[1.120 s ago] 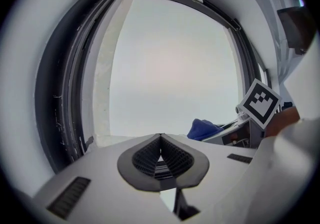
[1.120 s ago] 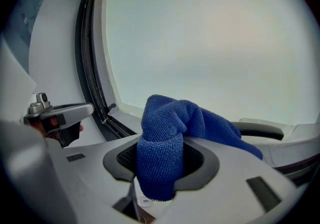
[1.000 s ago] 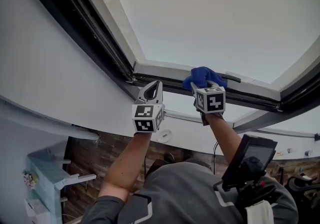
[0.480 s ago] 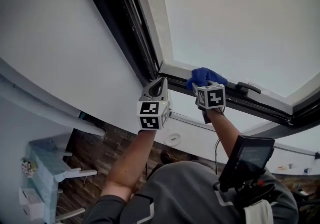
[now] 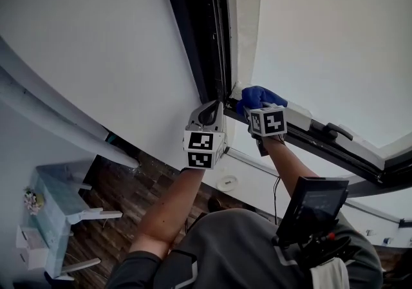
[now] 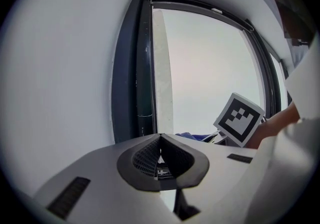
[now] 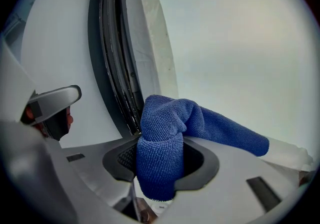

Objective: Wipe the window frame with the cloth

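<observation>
My right gripper (image 5: 256,107) pinches the cloth (image 5: 261,95) at what seems a corner of the frame (image 5: 209,37), mid-picture — its long side runs straight up from there — left gripper (image 5: 213,111) closed, empty, just beside.

The cloth (image 7: 159,118) nipped between the right gripper's (image 7: 160,148) fingers (image 7: 200,165) is blue microfibre, nubbly and matt. The fingers look like smooth matt grey plastic, with dark ribbed pads. Just beyond the fingertips, the window frame (image 7: 112,53) is dark, smooth and faintly glossy; its pale strip (image 7: 152,43) looks rough and speckled.
</observation>
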Demonstrator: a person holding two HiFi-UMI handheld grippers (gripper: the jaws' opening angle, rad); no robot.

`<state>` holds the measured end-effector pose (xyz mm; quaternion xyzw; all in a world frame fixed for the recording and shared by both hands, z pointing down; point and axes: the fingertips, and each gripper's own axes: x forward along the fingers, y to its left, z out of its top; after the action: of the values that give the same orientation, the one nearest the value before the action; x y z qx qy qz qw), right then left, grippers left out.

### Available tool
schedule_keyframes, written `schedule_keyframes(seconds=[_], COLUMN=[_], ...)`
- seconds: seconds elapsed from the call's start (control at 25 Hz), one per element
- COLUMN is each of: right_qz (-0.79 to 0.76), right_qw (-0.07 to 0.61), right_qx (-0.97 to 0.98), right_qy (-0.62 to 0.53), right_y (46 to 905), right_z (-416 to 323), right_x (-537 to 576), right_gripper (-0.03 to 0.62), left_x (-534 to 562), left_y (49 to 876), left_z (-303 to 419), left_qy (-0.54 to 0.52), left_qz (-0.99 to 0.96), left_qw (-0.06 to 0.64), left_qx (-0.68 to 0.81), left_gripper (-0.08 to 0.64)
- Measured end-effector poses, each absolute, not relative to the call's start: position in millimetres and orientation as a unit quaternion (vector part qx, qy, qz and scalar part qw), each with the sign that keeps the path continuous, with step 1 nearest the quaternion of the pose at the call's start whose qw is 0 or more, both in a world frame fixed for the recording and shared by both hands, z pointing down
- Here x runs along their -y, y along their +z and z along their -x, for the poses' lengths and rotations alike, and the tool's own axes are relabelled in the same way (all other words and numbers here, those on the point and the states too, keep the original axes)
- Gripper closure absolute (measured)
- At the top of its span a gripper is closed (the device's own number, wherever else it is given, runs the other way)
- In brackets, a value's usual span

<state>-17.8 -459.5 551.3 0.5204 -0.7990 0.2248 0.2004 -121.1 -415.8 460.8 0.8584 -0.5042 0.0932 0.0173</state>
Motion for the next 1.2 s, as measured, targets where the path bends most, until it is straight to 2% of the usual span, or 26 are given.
schedule_keyframes(seconds=[0.32, 0.6, 0.92, 1.2], right_qz=[-0.482, -0.474, -0.455, -0.419], right_qw=[0.211, 0.208, 0.117, 0.146], right_qx=[0.825, 0.831, 0.856, 0.871], right_qy=[0.205, 0.203, 0.216, 0.208], right_y=[552.8, 547.5, 499.6, 520.0], right_z=[63.0, 64.9, 45.3, 56.7], right_x=[479.5, 479.9, 436.4, 454.5], right_gripper=[0.420, 0.420, 0.420, 0.420], left_x=[421.3, 415.8, 400.4, 398.4], left_y=[455.6, 450.8, 440.6, 449.2], left_z=[139.2, 141.4, 150.1, 148.4], left_qy=[0.097, 0.097, 0.051, 0.077], left_qz=[-0.853, -0.854, -0.838, -0.832], left_qw=[0.000, -0.005, 0.019, 0.011], left_qx=[0.512, 0.511, 0.543, 0.550], left_gripper=[0.551, 0.551, 0.551, 0.551])
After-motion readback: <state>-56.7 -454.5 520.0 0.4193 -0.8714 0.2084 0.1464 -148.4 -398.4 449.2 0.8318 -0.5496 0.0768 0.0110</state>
